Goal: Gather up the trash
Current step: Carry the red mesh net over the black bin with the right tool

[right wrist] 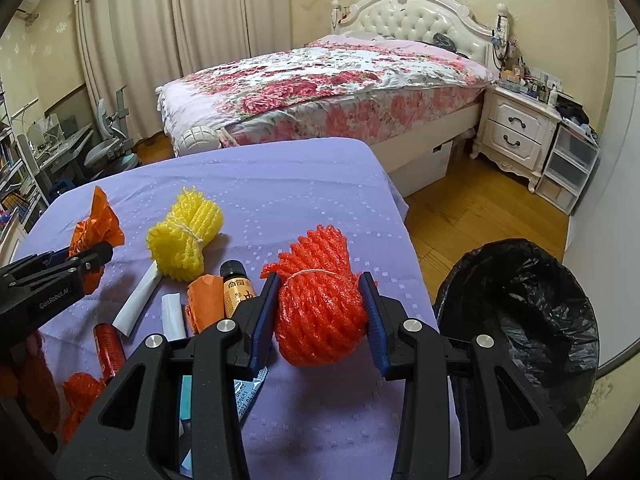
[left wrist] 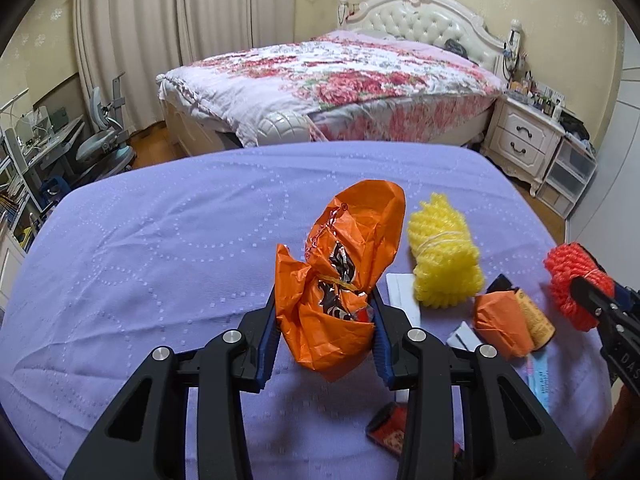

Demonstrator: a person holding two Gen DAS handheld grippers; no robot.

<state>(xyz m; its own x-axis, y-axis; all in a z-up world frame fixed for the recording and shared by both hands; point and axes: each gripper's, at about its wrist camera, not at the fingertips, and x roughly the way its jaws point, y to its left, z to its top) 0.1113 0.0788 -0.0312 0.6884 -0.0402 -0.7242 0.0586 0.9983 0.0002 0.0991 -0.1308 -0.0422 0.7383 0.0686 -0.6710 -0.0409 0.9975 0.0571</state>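
Observation:
My left gripper (left wrist: 325, 312) is shut on a crumpled orange snack wrapper (left wrist: 344, 264) and holds it above the purple-covered table (left wrist: 160, 240). My right gripper (right wrist: 320, 300) is shut on a red foam net bundle (right wrist: 320, 300), which also shows at the right of the left wrist view (left wrist: 576, 284). A yellow foam net bundle (right wrist: 186, 236) lies on the table between them. A small orange wrapper (right wrist: 206, 300), a brown bottle (right wrist: 236, 288), white paper strips (right wrist: 136, 304) and a red packet (right wrist: 109, 346) lie near it. The left gripper (right wrist: 102, 254) shows in the right view.
A bin lined with a black bag (right wrist: 524, 320) stands on the wooden floor right of the table. A bed with a floral cover (right wrist: 320, 88) and a white nightstand (right wrist: 516, 132) stand behind. A desk and chair (left wrist: 92, 136) are at the far left.

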